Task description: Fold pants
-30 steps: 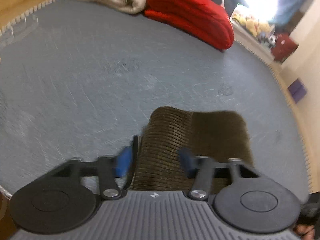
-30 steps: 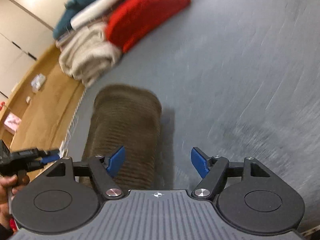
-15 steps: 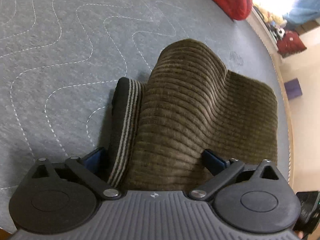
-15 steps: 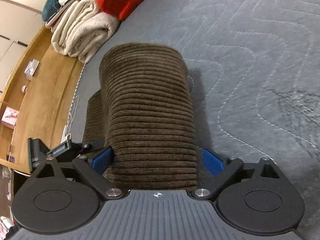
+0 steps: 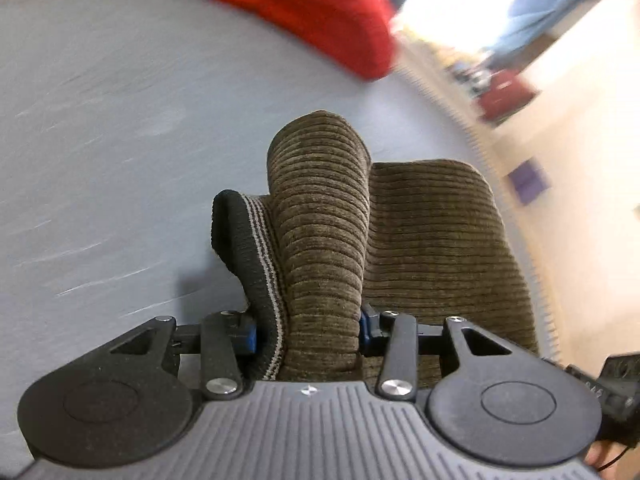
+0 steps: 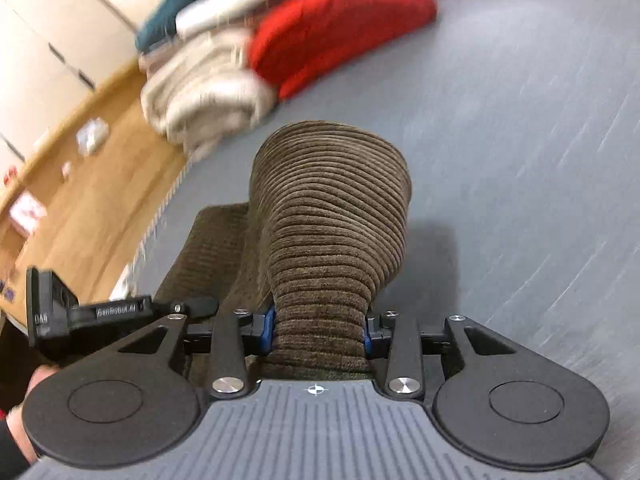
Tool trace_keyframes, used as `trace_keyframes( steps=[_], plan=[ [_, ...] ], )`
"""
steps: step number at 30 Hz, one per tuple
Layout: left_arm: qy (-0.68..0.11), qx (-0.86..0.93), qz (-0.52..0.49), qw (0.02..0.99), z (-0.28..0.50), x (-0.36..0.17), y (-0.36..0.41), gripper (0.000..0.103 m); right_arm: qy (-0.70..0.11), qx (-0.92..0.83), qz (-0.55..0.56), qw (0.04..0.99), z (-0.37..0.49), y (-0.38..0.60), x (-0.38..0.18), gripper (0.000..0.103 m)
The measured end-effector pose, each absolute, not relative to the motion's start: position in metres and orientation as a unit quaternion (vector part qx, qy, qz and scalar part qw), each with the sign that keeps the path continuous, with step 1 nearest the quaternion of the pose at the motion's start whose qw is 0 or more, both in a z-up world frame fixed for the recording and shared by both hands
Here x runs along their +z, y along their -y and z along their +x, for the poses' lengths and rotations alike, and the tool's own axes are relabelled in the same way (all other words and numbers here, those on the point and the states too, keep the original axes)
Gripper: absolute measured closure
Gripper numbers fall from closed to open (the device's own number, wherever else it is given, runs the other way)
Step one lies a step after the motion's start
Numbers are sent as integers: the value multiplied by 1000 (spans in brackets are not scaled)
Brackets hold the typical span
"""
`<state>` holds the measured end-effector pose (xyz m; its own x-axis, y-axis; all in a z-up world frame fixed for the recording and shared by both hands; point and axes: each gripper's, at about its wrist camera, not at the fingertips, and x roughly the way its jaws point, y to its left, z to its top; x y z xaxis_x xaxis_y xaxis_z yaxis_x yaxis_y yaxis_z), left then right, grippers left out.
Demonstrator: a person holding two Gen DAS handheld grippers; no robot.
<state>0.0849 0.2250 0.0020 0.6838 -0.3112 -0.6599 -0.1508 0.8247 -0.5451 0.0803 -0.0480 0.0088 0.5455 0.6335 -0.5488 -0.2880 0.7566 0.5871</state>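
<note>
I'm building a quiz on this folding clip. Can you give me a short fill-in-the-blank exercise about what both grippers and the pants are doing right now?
1. Both the left gripper and the right gripper are shut on the brown corduroy ____.
2. The left gripper also pinches a black striped ____.
3. Behind the pants lies a folded ____ garment beside a cream blanket.

Missing words: pants; waistband; red

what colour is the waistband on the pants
Black with thin grey stripes, on the waistband of the brown corduroy pants; clearest in the left wrist view.

Folded brown corduroy pants (image 5: pixel 320 220), bunched
</note>
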Motion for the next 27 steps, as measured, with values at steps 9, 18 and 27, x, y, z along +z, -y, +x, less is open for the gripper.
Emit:
trace_keyframes(
  steps=[9, 18, 27],
  plan=[
    [-406, -141, -285, 857, 167, 21, -93, 38, -267, 168, 184, 931, 86, 195, 65, 38],
    [-384, -50, -121, 914, 117, 22, -30, 44, -322, 12, 254, 912, 100, 258, 20, 62],
    [-480, -59, -26, 875, 80, -63, 0, 62, -432, 4, 181, 884, 119, 235, -28, 55]
  ],
)
